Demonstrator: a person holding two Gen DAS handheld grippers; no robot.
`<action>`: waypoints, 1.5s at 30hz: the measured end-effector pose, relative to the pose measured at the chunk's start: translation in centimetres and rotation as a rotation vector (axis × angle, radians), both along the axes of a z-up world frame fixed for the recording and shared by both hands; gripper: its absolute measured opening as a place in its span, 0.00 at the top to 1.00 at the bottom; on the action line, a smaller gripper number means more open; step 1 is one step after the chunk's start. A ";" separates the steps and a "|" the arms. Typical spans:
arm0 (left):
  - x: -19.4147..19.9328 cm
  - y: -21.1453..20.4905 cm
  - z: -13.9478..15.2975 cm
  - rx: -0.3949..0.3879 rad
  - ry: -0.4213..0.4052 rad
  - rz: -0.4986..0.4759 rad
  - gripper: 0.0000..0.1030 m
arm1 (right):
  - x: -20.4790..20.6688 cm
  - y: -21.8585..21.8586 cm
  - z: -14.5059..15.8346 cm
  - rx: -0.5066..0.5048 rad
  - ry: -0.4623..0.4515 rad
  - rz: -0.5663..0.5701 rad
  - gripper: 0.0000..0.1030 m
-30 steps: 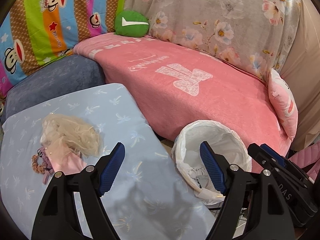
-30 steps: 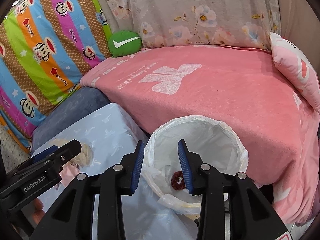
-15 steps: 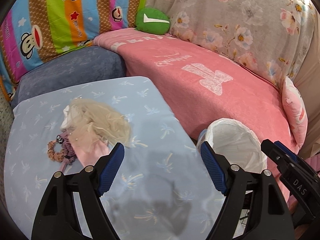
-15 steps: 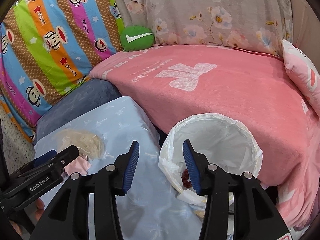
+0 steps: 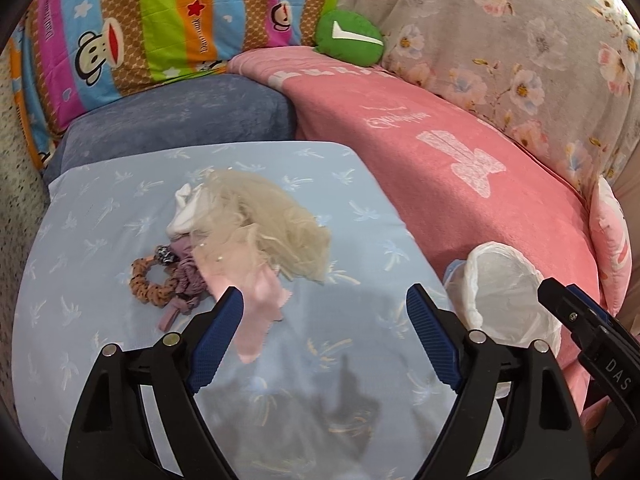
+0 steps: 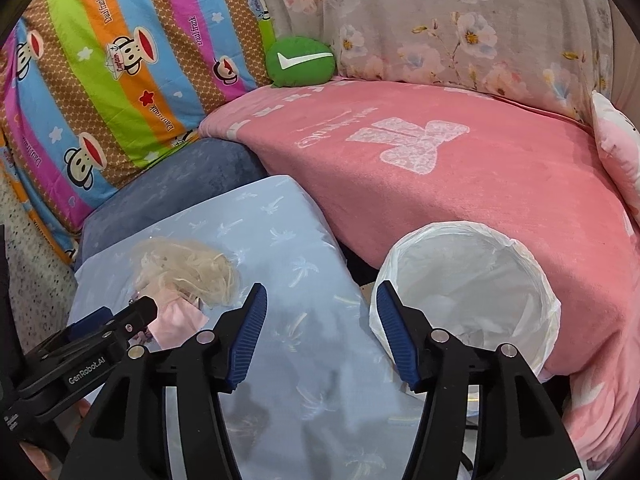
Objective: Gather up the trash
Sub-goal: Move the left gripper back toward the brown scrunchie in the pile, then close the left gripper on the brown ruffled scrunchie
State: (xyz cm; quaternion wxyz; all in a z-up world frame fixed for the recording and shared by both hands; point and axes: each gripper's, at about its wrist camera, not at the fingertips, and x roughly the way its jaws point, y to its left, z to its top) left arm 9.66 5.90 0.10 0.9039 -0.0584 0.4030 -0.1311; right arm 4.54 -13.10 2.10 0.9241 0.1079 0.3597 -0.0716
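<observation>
A pink plush blanket [image 5: 460, 184] covers the couch seat. In front of it lies a pale blue cushion with a palm-tree print [image 5: 120, 208]. Off its right edge stands a round bin lined with a white plastic bag [image 6: 472, 280]. Near the cushion's middle sits a heap: a tangle of blond hair [image 5: 272, 232], a pink cloth [image 5: 260, 300], a brown spotted scrunchie [image 5: 148, 280]. The left gripper [image 5: 324, 328] and right gripper [image 6: 320, 328] have just been opening, spread with nothing between
</observation>
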 end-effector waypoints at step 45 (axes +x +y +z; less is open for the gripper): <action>8.4 14.2 -10.7 0.024 0.199 0.276 0.66 | 19.3 16.0 -11.8 0.051 0.204 0.215 0.86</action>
